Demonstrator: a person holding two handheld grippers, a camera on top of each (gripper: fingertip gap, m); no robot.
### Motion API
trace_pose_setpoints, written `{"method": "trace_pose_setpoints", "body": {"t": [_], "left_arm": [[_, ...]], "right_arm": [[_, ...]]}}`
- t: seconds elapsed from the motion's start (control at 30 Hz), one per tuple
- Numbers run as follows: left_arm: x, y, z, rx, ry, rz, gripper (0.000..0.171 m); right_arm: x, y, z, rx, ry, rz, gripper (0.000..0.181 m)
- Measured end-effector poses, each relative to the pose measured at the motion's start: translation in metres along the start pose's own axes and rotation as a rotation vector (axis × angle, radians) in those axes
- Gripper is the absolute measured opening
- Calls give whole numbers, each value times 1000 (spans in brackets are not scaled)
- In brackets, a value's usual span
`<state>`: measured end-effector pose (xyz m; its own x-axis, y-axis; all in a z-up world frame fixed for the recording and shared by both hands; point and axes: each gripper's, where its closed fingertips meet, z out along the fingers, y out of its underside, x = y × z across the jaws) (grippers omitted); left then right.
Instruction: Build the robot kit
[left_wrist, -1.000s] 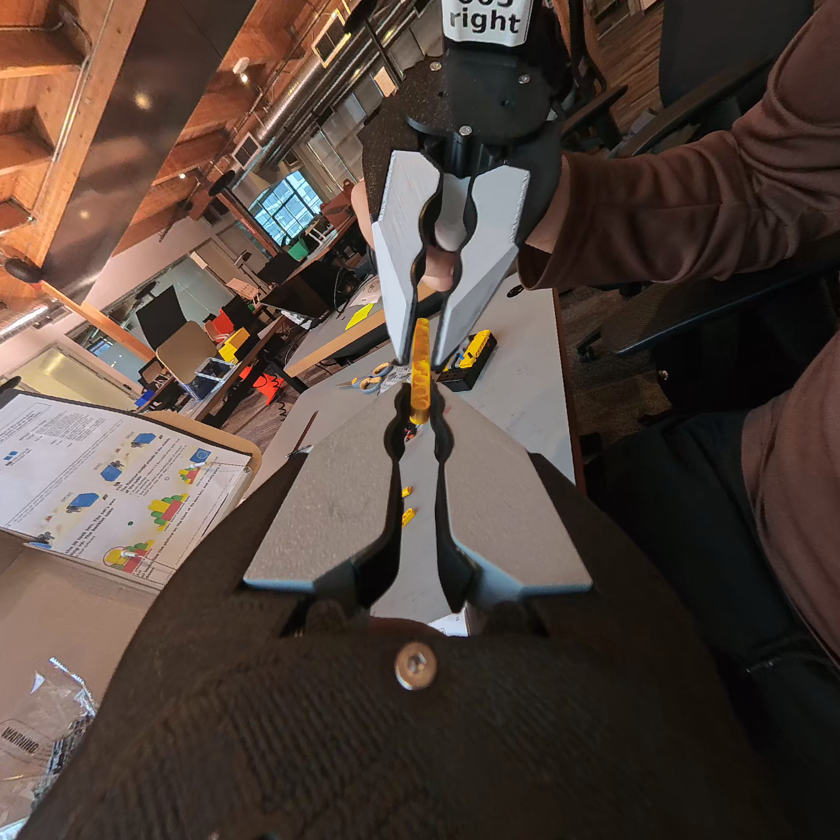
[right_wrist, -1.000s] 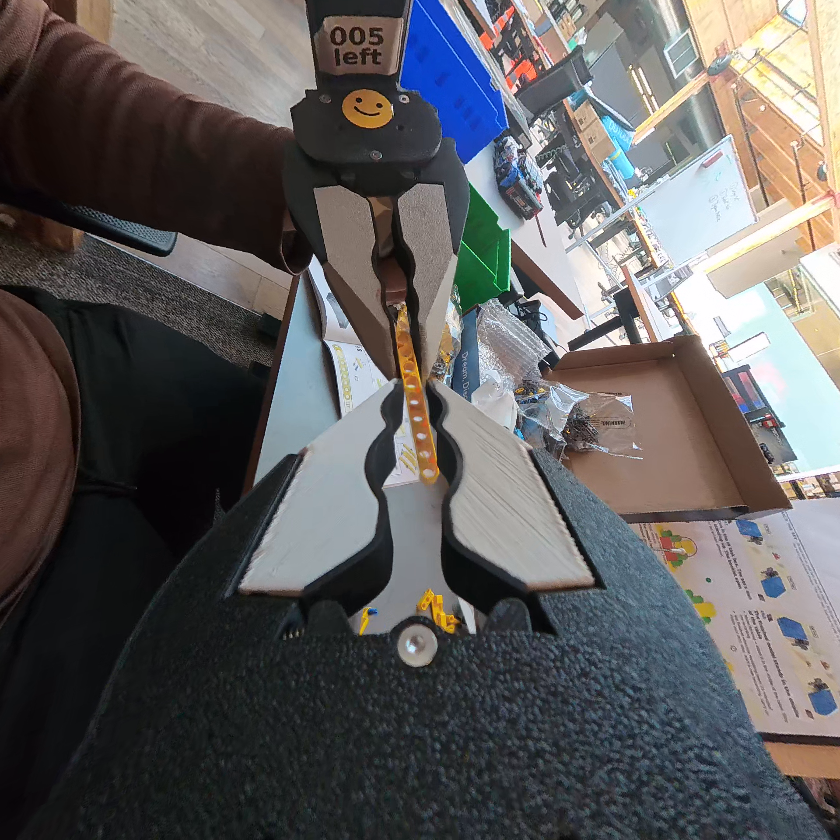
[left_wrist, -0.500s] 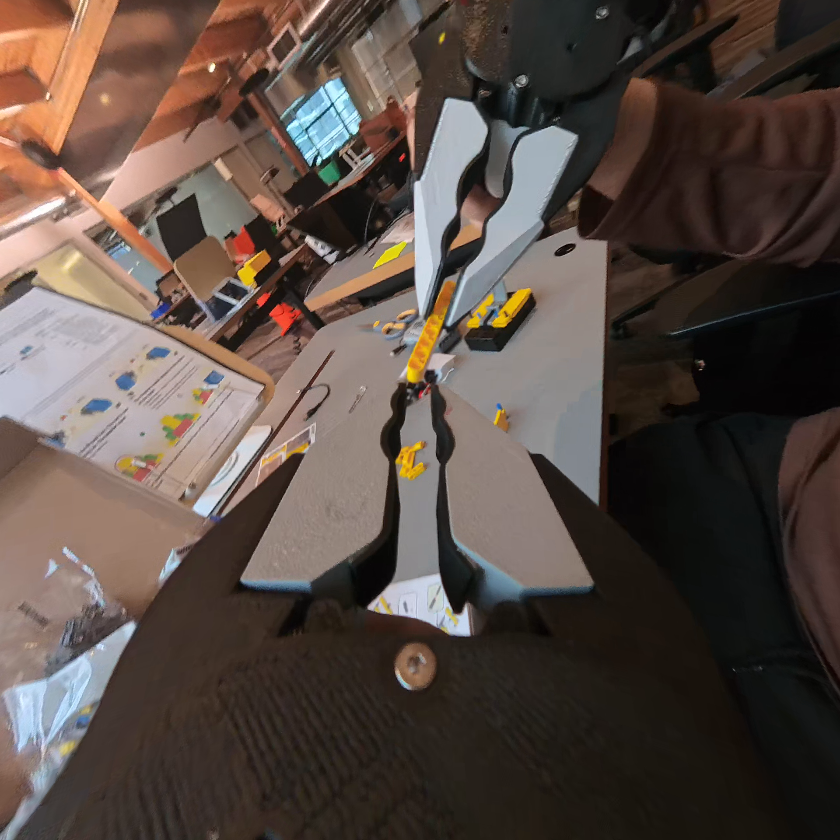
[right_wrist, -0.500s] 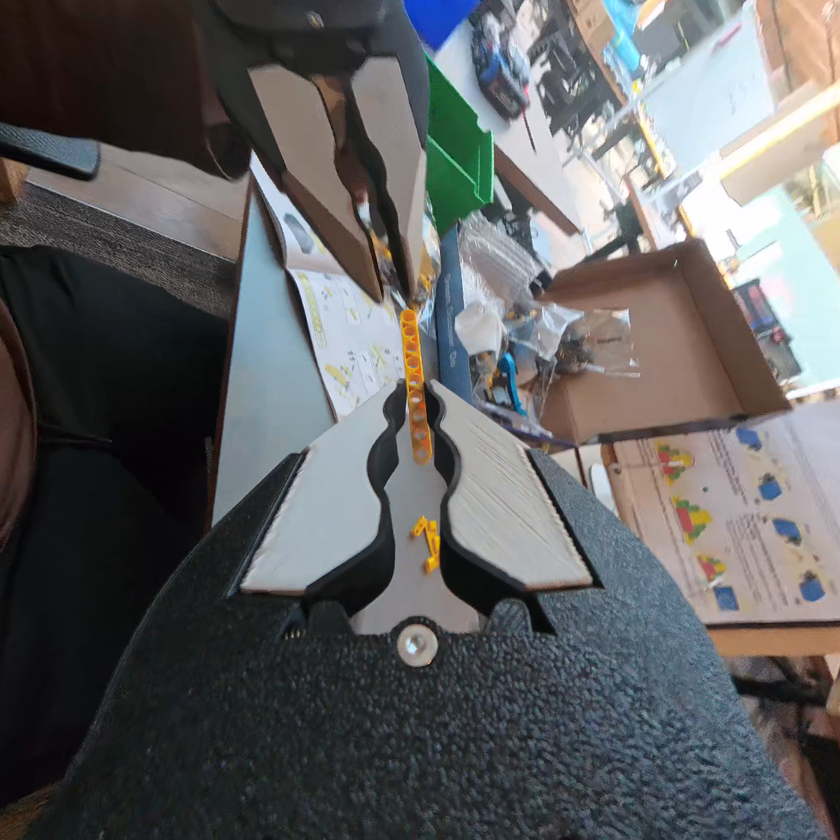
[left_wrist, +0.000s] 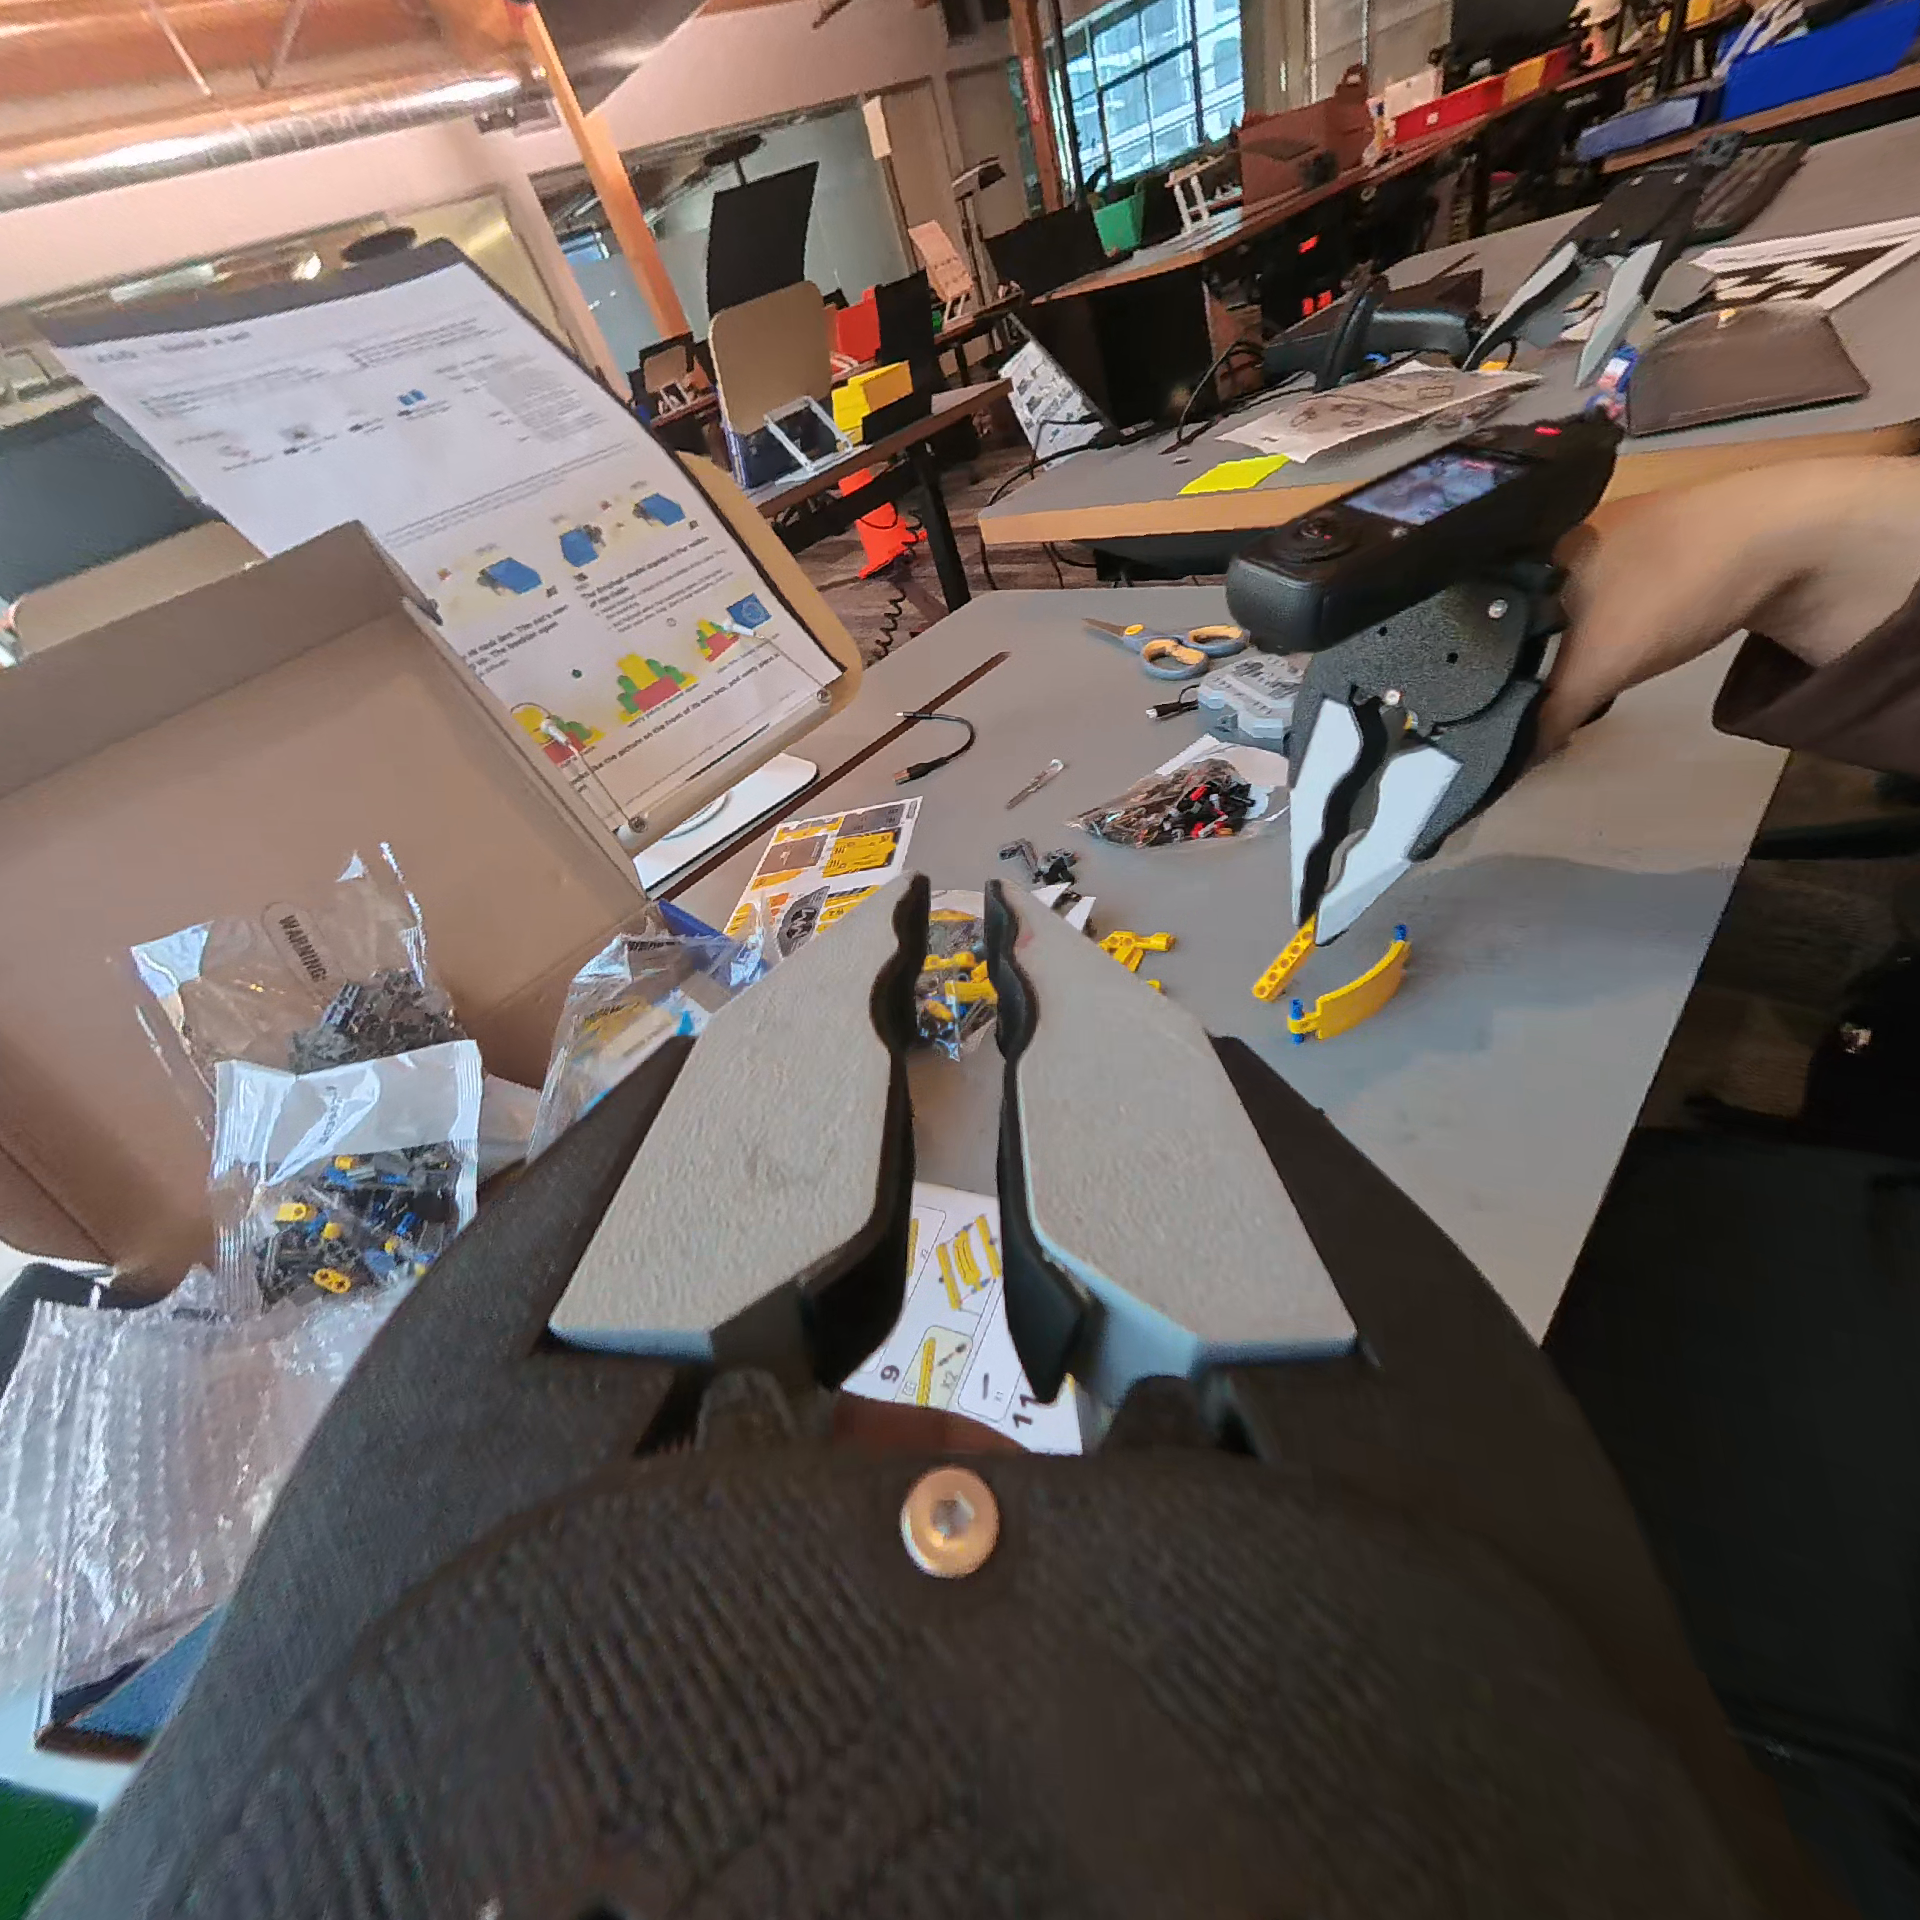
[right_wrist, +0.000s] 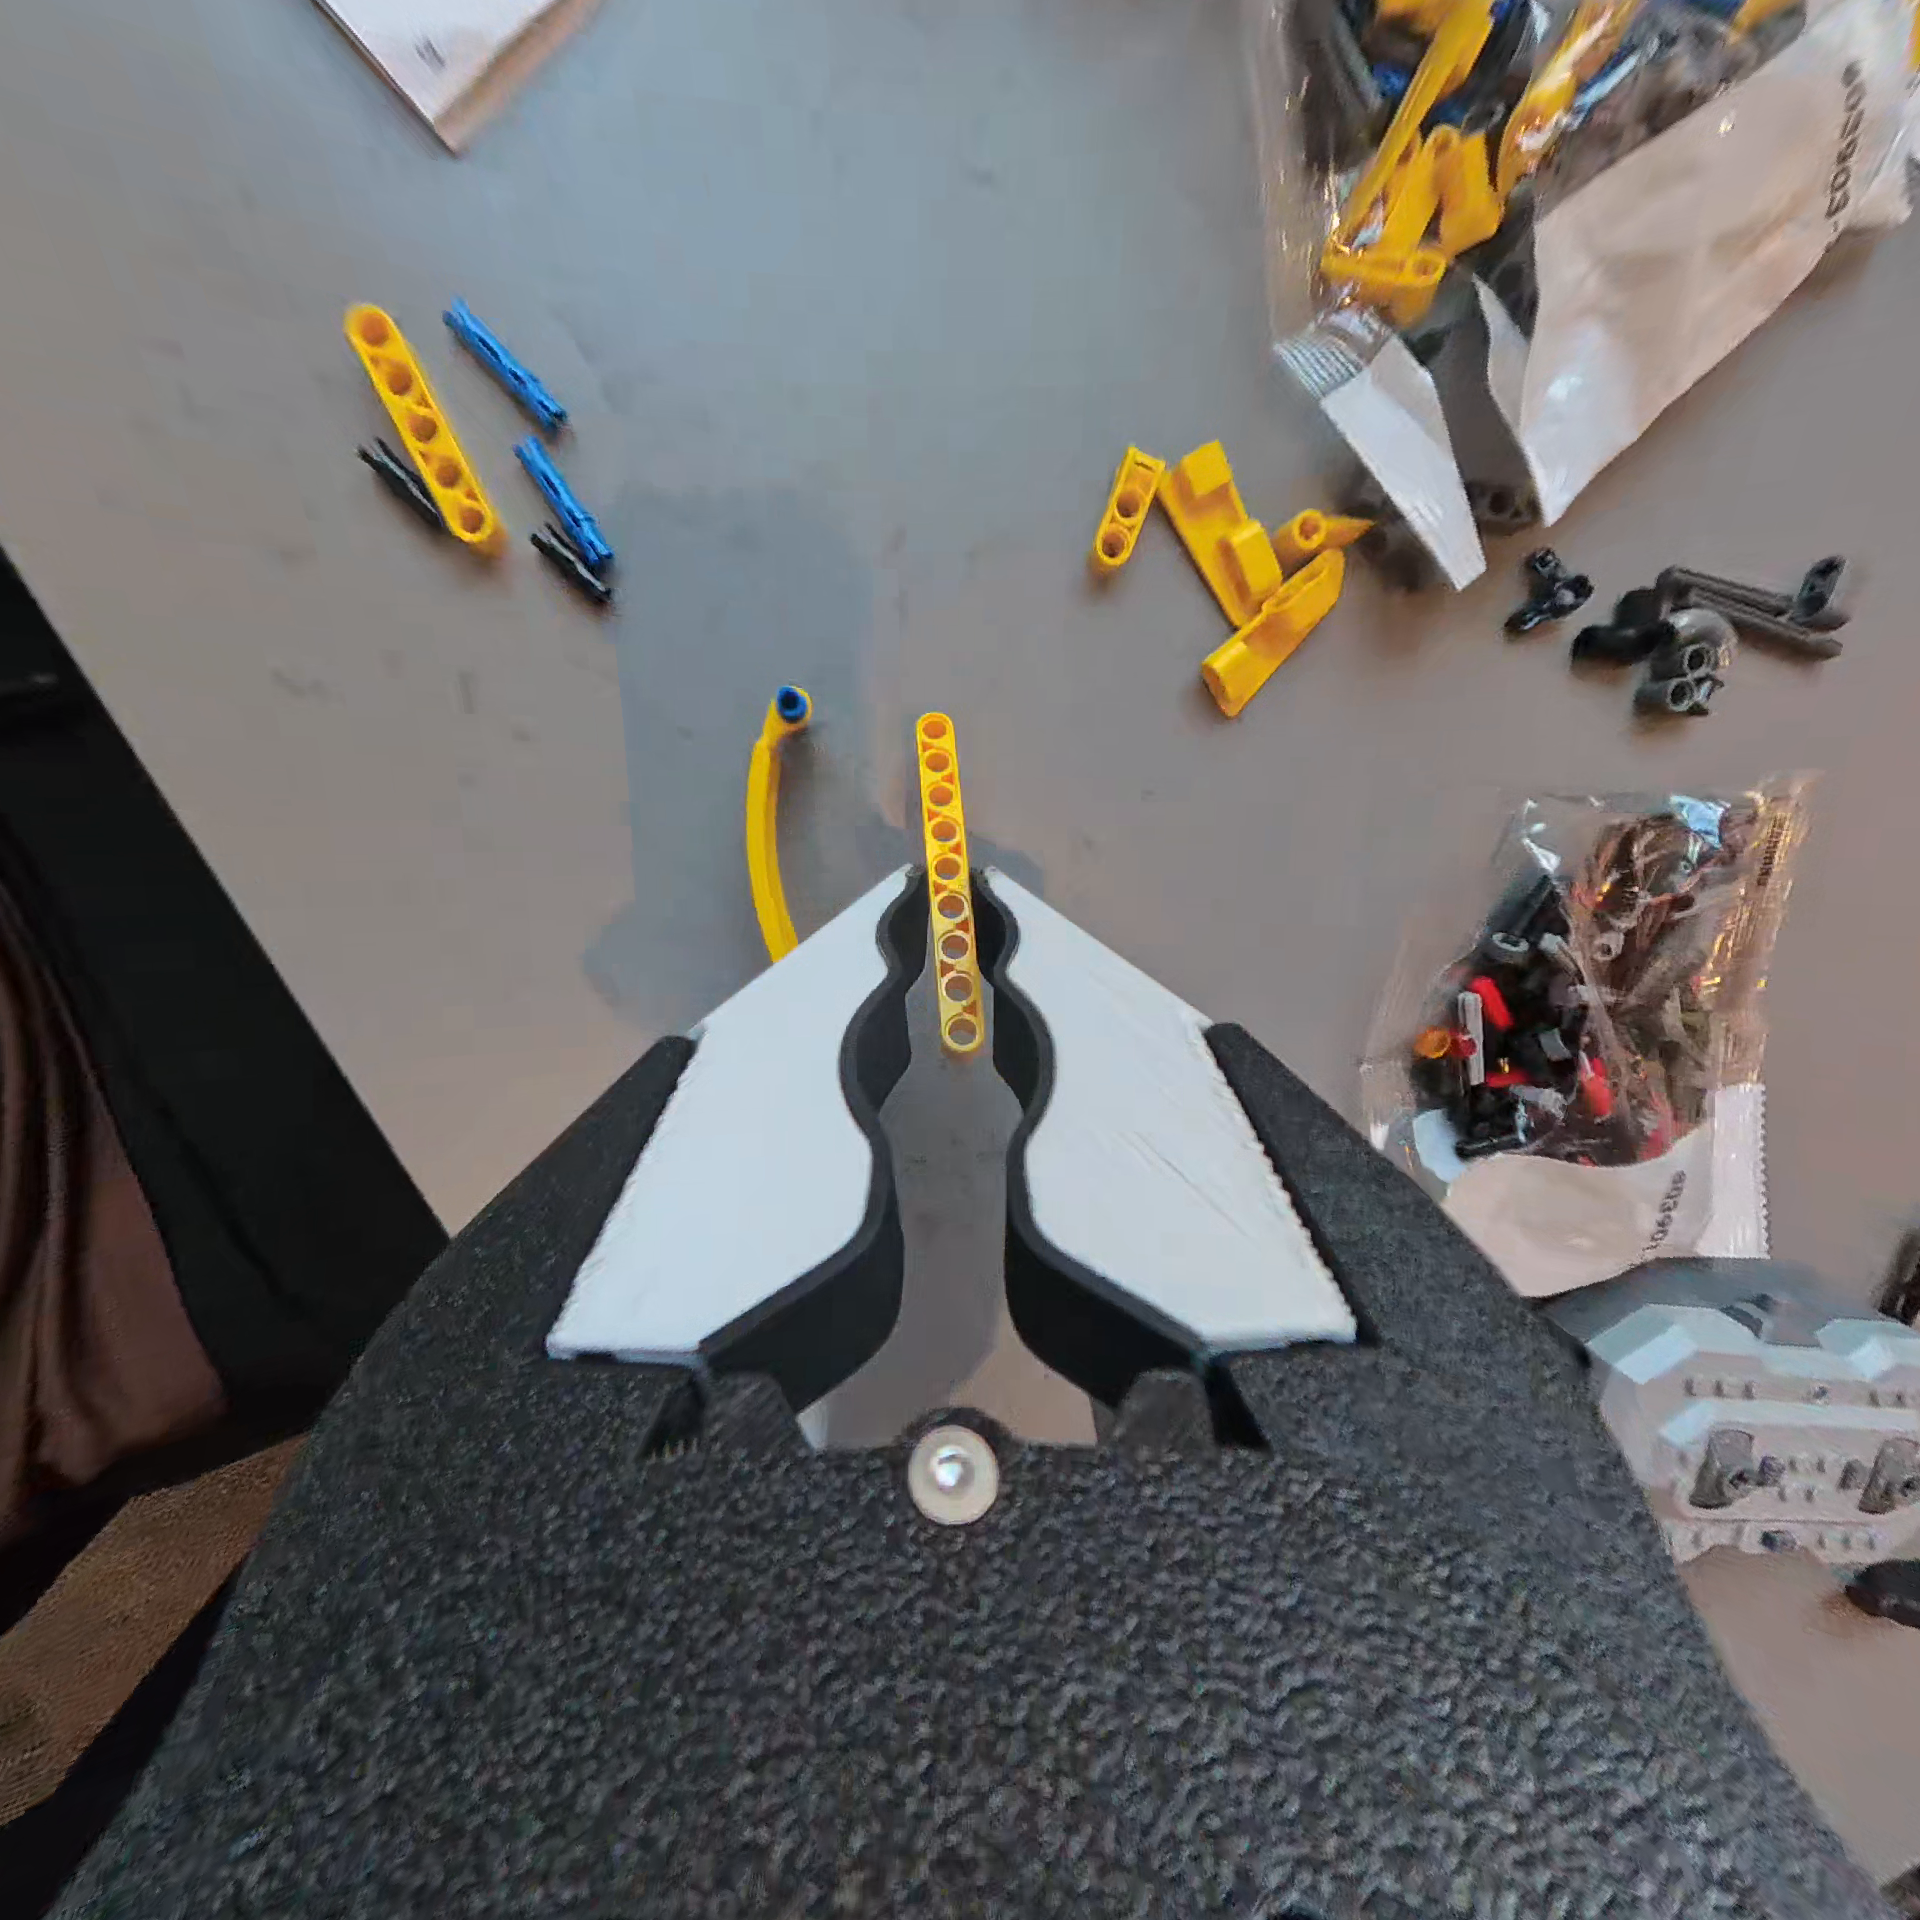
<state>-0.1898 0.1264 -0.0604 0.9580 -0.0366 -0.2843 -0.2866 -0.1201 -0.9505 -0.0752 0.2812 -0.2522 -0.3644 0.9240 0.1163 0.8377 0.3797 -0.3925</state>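
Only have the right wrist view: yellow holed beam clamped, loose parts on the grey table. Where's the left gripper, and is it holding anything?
Observer: The left gripper holds nothing. Its jaws stand a narrow gap apart, above an open instruction booklet.
Operator: What's to its left?
Observer: An open cardboard box, with clear bags of small parts at its front.
Operator: How does my beam sit from there?
Observer: The right gripper points down. The yellow beam slants from its tips toward the table, beside a curved yellow panel. I cannot tell whether the beam touches the table.
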Motion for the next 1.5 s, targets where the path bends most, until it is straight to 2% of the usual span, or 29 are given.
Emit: {"method": "trace_pose_setpoints", "body": {"t": [0.2,0.27,0.33,0.5,0.63,0.73,0.8,0.87,0.93,0.97,1.1,1.27,1.4,1.5], "left_arm": [[-8,3,-5,-1,11,-55,13],[-13,4,-8,-4,-7,-60,15],[-22,5,-11,-11,-37,-74,15],[-41,21,-15,-81,-94,-146,19],[-53,25,-17,-90,-142,-204,23],[-62,28,-19,-95,-190,-220,31],[-68,34,-20,-117,-212,-235,40],[-71,43,-20,-151,-216,-264,55],[-75,54,-20,-200,-225,-299,85],[-77,60,-20,-231,-234,-306,92],[-91,73,-24,-284,-317,-297,96],[-108,75,-32,-267,-391,-310,96],[-118,74,-40,-255,-436,-310,96],[-120,89,-46,-331,-416,-296,96]], "right_arm": [[14,13,3,-36,35,49,12],[23,16,-4,-45,92,48,12],[30,7,-17,11,130,71,12],[55,-39,-75,327,263,177,12],[69,-69,-137,635,368,242,13],[73,-79,-178,819,407,281,24],[74,-80,-193,879,406,311,34],[72,-80,-200,909,385,333,43],[72,-82,-206,947,384,343,45],[73,-82,-209,960,392,350,48],[71,-84,-214,988,394,347,48],[68,-87,-228,1060,395,341,43],[68,-86,-231,1063,403,337,44],[63,-86,-228,1043,375,322,35]]}}
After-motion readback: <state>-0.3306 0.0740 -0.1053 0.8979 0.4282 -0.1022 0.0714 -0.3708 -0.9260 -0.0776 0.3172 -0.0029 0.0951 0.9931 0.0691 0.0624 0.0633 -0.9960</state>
